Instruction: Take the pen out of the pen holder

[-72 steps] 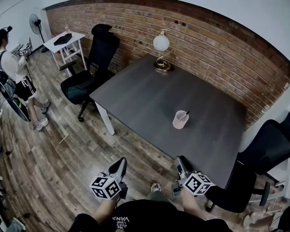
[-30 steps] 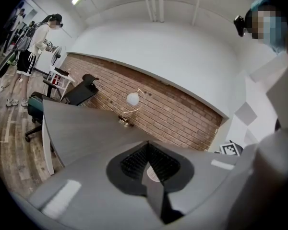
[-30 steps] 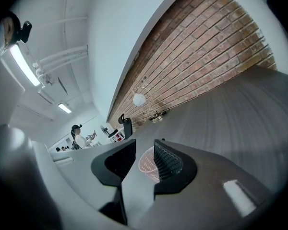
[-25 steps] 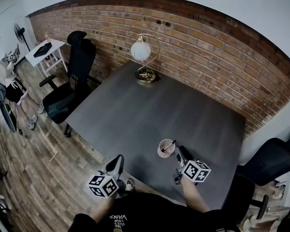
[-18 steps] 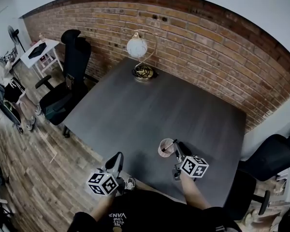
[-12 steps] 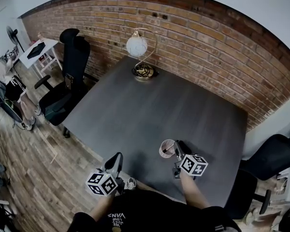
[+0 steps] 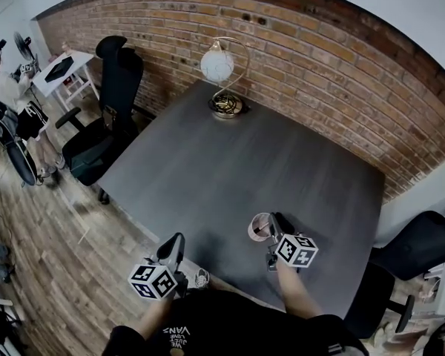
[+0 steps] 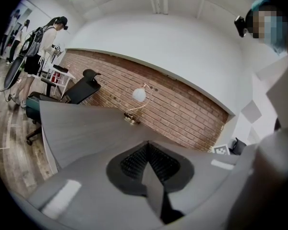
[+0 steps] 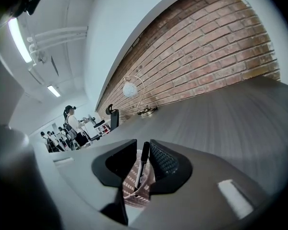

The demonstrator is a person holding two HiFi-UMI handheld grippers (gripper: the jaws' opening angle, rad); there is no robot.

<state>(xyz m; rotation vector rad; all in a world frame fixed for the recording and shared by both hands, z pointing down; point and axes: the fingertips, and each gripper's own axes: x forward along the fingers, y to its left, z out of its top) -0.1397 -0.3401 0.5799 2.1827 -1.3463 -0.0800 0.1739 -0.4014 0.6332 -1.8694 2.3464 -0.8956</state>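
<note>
Person point(image 7: 13, 106): stood at far left, on the wood floor.
Office chair point(image 7: 104, 136): black, sat at the left edge of the grey table point(image 7: 230, 162).
Left gripper point(image 7: 172, 246): hung off the table's near edge, jaws pressed together, nothing between them.
Pen holder point(image 7: 258, 227): pink cup, stood upright by the near edge.
Pen point(image 9: 142, 163): black, stood in the holder, its top between the right gripper's jaws.
Right gripper point(image 7: 275, 227): jaws were narrow, with a slim gap showing beside the pen.

Left gripper point(image 7: 171, 248): jaws pressed together, empty, held just off the near edge of the table point(image 7: 208, 162). Right gripper point(image 7: 275, 225): forearm extended over the table, jaws narrowly apart, straddling the pen point(image 9: 142, 163).
</note>
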